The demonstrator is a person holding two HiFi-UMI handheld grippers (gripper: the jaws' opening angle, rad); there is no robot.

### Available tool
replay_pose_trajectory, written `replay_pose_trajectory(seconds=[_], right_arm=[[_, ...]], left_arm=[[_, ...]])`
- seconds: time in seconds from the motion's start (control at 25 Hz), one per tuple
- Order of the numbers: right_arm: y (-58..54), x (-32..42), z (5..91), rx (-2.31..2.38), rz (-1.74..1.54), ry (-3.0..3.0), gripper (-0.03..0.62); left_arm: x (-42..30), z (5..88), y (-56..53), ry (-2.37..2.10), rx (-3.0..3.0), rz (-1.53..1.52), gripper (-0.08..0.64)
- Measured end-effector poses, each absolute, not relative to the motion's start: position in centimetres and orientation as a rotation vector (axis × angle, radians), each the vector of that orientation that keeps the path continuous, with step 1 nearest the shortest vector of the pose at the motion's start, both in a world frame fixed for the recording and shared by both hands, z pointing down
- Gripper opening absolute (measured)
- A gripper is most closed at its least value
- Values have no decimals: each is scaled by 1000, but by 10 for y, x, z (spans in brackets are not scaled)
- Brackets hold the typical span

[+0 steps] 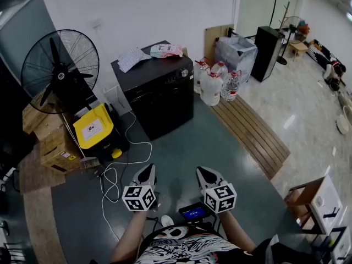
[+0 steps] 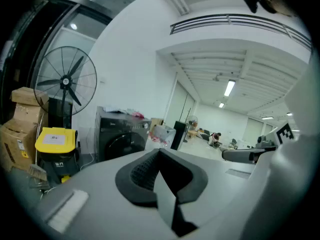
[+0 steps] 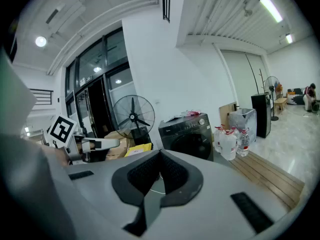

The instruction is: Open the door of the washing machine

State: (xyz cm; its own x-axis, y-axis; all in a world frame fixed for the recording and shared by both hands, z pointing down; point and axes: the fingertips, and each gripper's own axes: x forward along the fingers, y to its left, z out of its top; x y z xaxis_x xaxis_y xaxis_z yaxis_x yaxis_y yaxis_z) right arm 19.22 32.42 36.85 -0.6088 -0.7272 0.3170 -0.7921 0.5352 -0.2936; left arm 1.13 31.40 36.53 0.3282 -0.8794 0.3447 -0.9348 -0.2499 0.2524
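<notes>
We've barely started: the black front-loading washing machine (image 1: 159,95), upper middle of frame, sits door-closed, well apart from us. Our left gripper (image 1: 147,174) and right gripper (image 1: 205,174) are clenched, empty.

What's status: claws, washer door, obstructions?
Left claw, right claw shut, empty. Washing machine door closed, well ahead, untouched. White cable loops across the approach, left side.

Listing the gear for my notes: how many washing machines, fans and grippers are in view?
Washing machine: 1
Fans: 2
Grippers: 2, left gripper and right gripper
Total: 5
</notes>
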Motion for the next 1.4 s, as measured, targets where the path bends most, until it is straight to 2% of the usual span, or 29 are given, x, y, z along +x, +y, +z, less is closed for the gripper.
replay_pose_trajectory(seconds=[0.2,0.32,0.56,0.64,0.76,0.8,0.88,1.08,1.4], right_arm=[[320,205,365,1254,584,-2609,2],[318,192,363,1202,506,-2624,2],[296,165,358,1156,601,-2672,3],[293,150,357,1089,508,-2675,3],[275,146,357,1114,462,-2660,5],[266,147,359,1145,492,-2654,6],[245,148,365,1176,538,-2637,67],[176,134,387,1175,488,-2570,134],[15,56,459,1247,585,-2417,143]], left_arm=[[5,369,343,-1620,2196,367,2],[-8,370,356,-1725,2121,310,2],[3,330,317,-1715,2269,155,8],[8,326,304,-1704,2315,181,40],[1,337,283,-1738,2305,205,40],[-5,342,274,-1755,2282,196,45],[-19,355,255,-1779,2235,174,70],[-49,392,187,-1776,2178,153,141],[-114,482,16,-1640,2240,294,143]])
